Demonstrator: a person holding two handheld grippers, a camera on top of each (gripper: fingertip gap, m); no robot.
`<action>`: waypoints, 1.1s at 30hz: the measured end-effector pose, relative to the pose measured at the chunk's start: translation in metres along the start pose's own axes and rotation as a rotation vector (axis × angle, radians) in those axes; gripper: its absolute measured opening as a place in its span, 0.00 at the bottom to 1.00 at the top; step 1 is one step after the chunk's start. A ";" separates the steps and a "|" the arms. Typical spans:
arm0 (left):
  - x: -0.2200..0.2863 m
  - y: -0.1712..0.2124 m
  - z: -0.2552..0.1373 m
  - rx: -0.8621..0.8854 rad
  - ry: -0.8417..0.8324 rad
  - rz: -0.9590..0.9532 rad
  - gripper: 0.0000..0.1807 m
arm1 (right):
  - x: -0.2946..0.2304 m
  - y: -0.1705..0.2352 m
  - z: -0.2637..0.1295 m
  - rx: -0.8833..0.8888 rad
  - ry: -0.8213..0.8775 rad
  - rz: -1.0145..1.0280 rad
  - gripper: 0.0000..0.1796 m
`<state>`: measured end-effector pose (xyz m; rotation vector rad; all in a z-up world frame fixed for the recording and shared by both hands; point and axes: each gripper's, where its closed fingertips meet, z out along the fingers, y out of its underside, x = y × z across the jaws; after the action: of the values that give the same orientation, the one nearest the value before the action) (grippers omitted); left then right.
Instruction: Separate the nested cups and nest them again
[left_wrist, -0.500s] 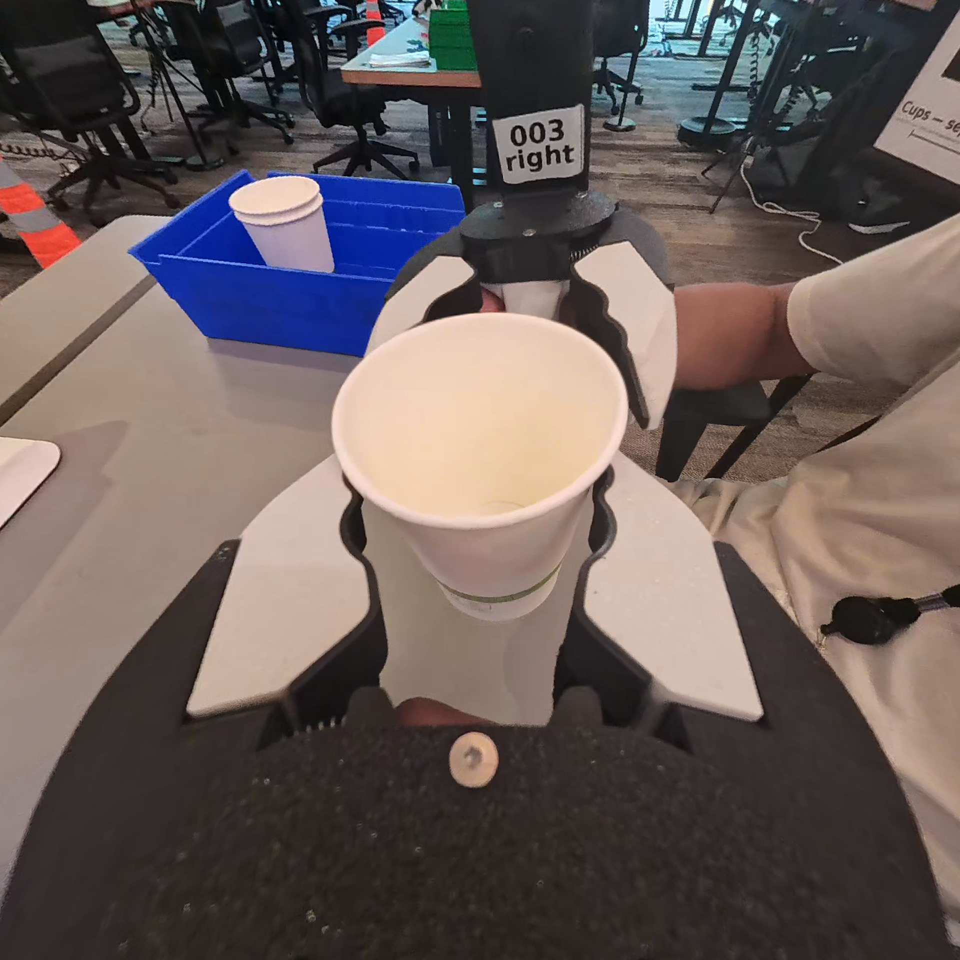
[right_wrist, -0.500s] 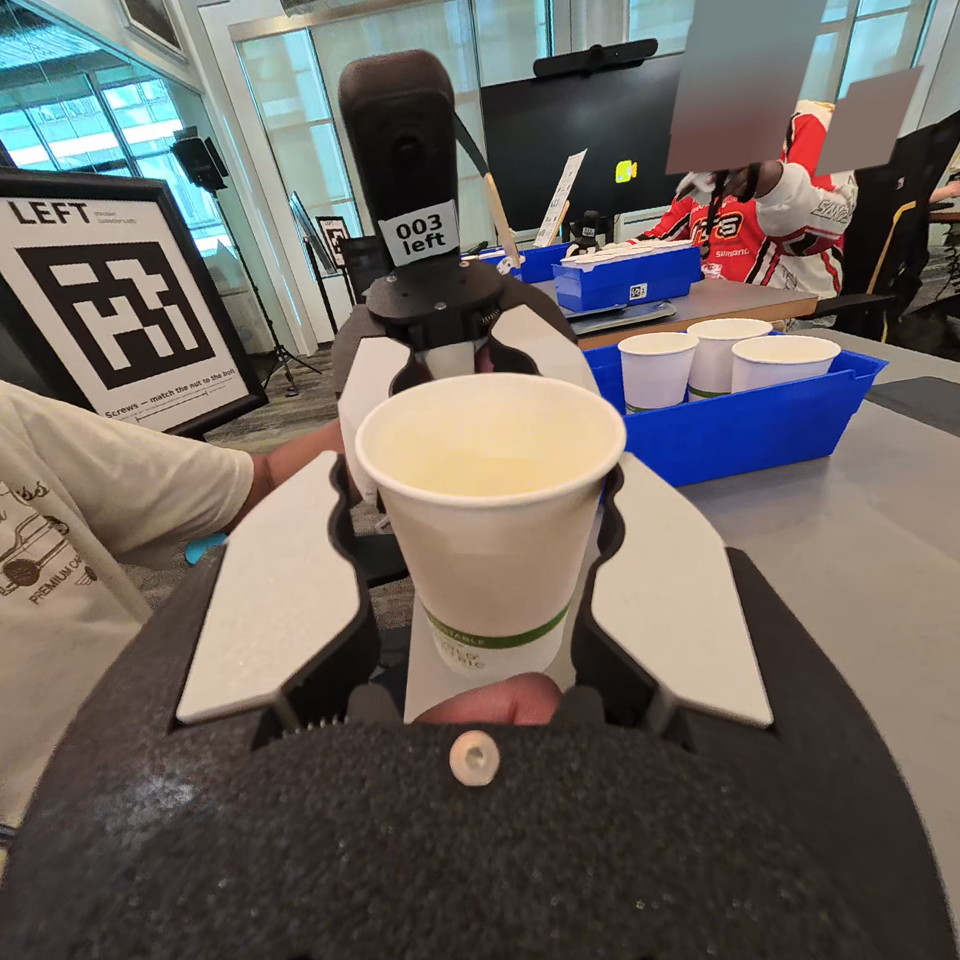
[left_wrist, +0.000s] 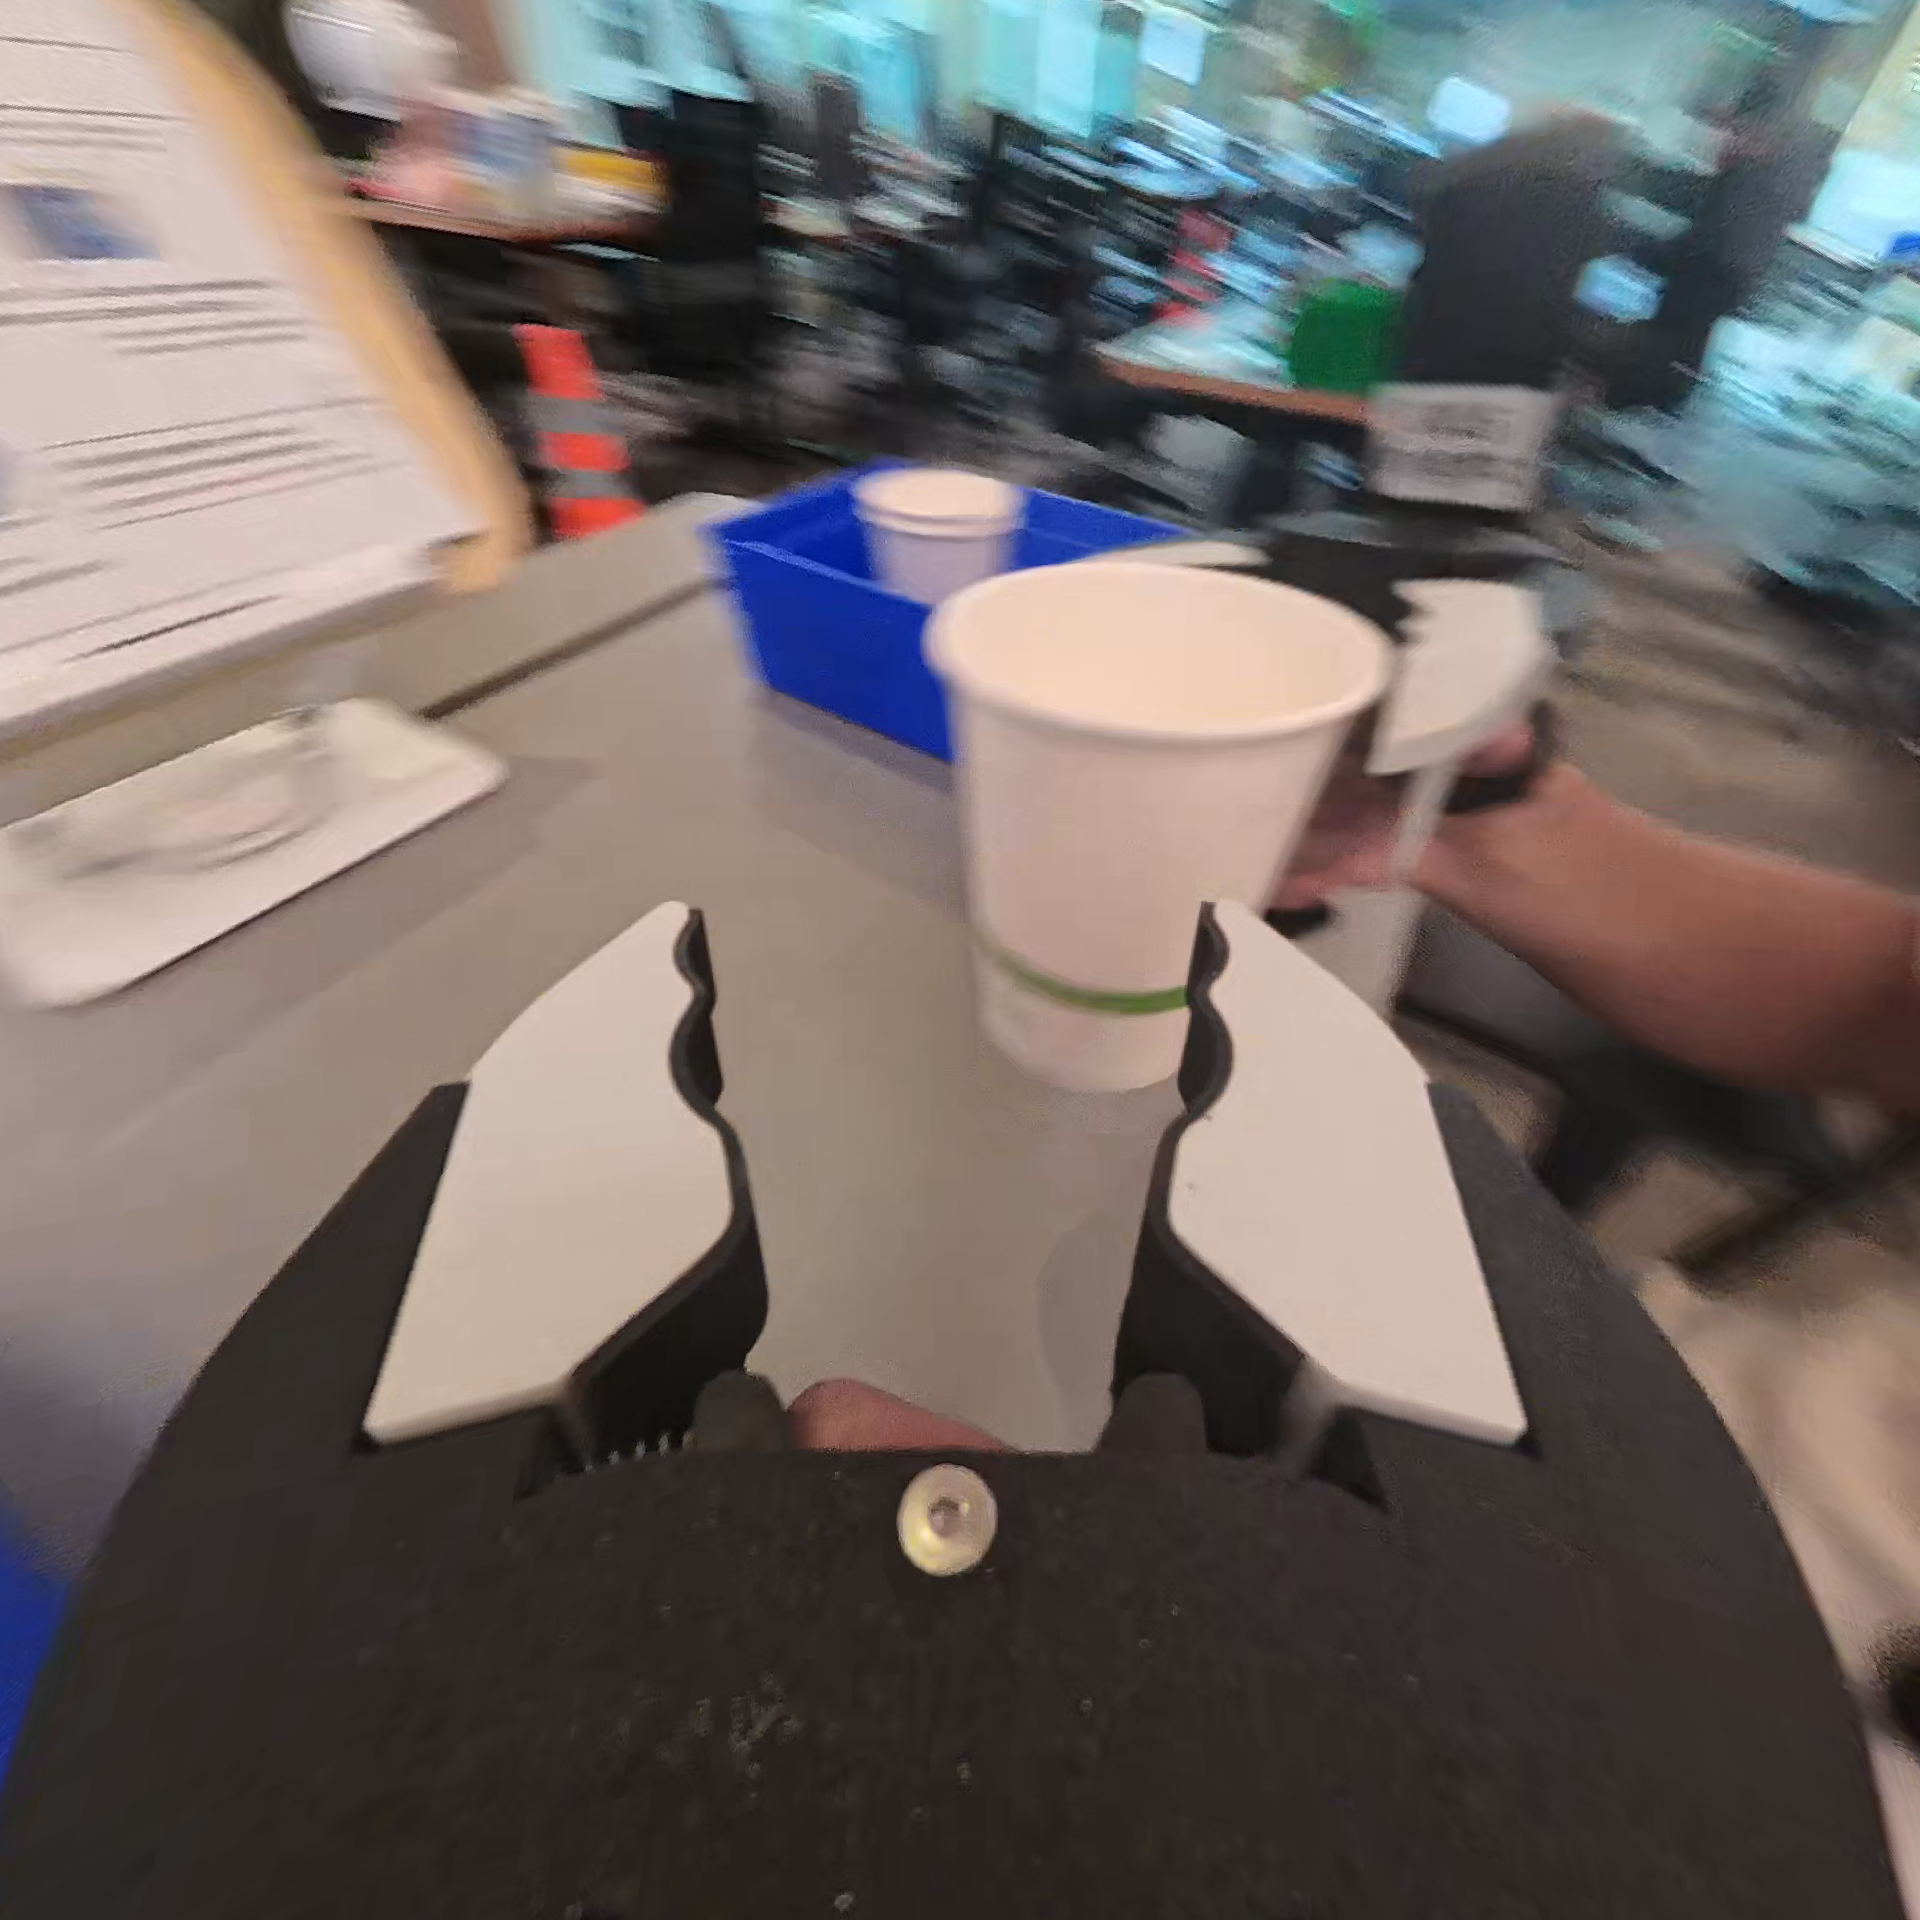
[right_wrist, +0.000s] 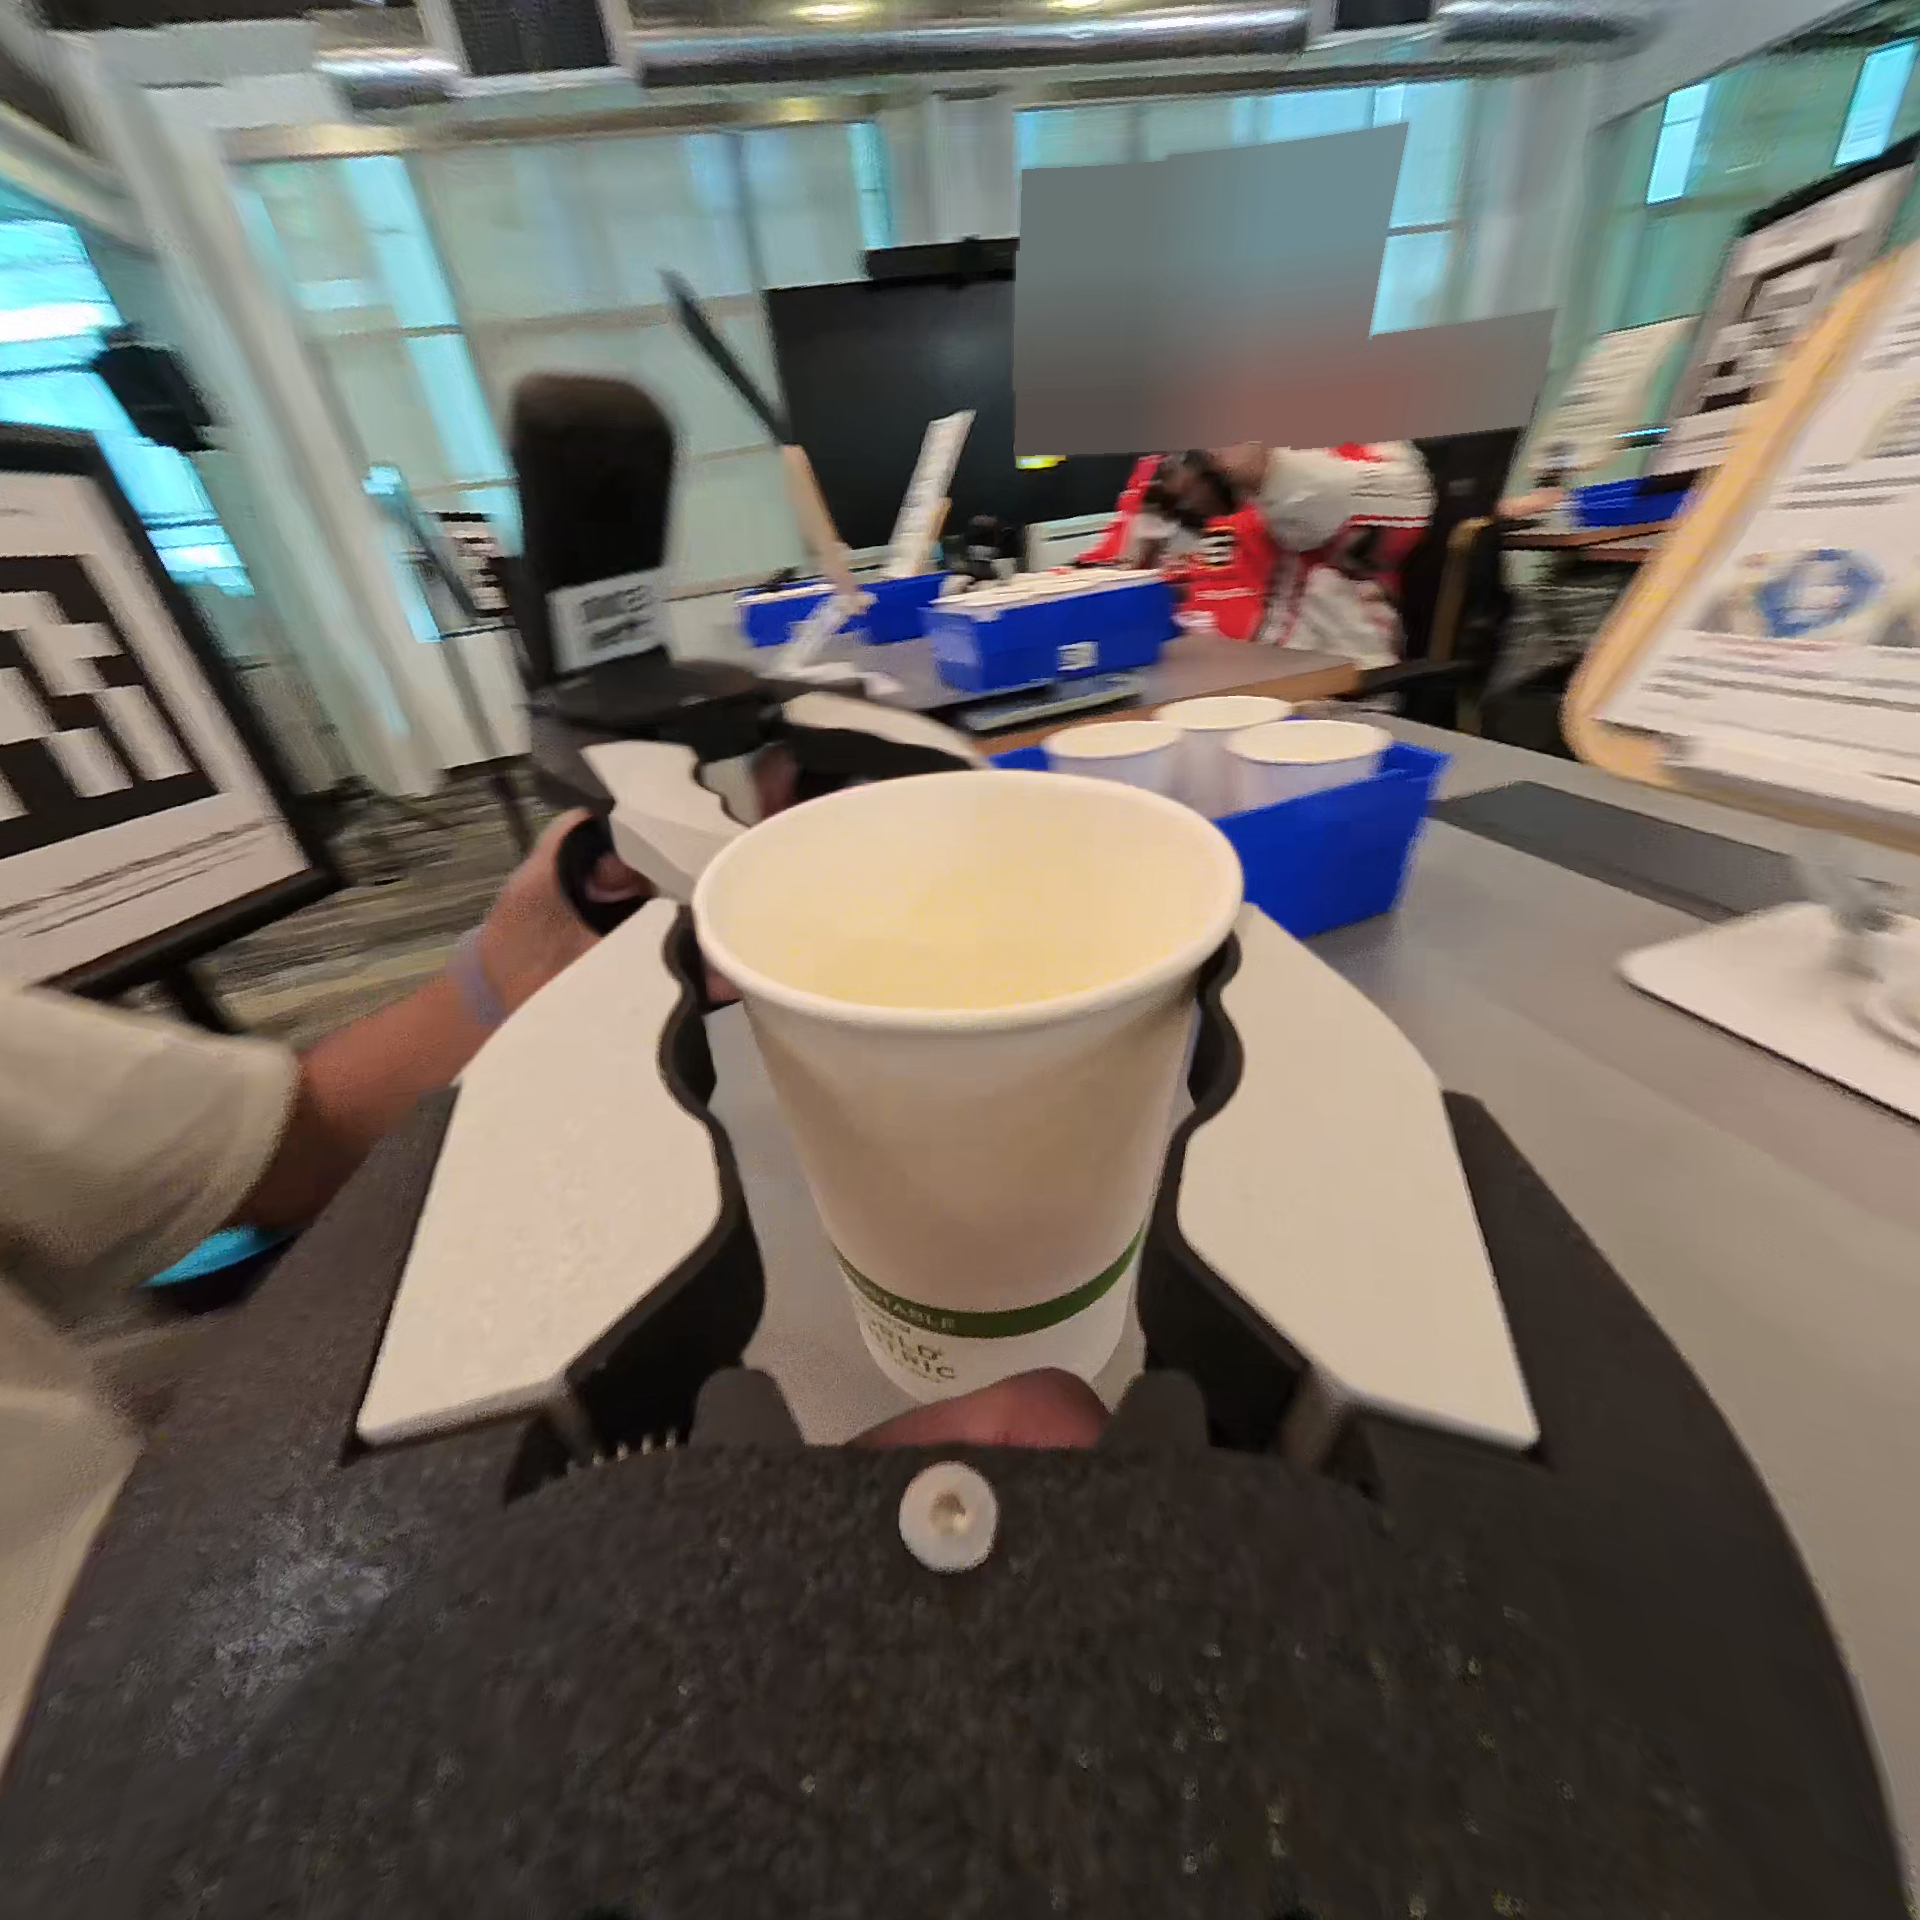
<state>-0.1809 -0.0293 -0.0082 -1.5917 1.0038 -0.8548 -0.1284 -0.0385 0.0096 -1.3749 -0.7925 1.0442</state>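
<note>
Your right hand-held gripper (right_wrist: 956, 997) is clamped on a white paper cup with a green band near its base (right_wrist: 966, 1060), upright, gripped just under the rolled rim. Your left hand-held gripper (left_wrist: 951, 997) stands wide and empty; in its view the cup hangs ahead and right of its fingertips, over the grey tabletop (left_wrist: 623, 935).

The cup looks very light and thin-walled, so it should crush or go oval under a hard squeeze; the rim is its stiffest part. The smooth tapered wall may slip downward. I can't tell whether a second cup sits nested inside. Beyond your gripper, more white cups (right_wrist: 1216, 753) stand in a blue plastic bin (right_wrist: 1330, 842).
</note>
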 end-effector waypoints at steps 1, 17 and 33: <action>-0.020 0.005 -0.009 0.042 -0.163 -0.065 0.46 | 0.009 -0.001 -0.005 -0.001 0.069 -0.011 0.51; -0.047 0.071 -0.034 0.067 -0.634 -0.042 0.39 | 0.230 -0.115 -0.223 0.147 1.209 -0.136 0.51; -0.043 0.080 -0.026 0.014 -0.605 -0.025 0.38 | 0.336 -0.036 -0.244 -0.113 1.303 -0.010 0.51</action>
<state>-0.2364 -0.0096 -0.0820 -1.7044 0.5421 -0.3489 0.2249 0.1812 -0.0181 -1.7507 0.1303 -0.0515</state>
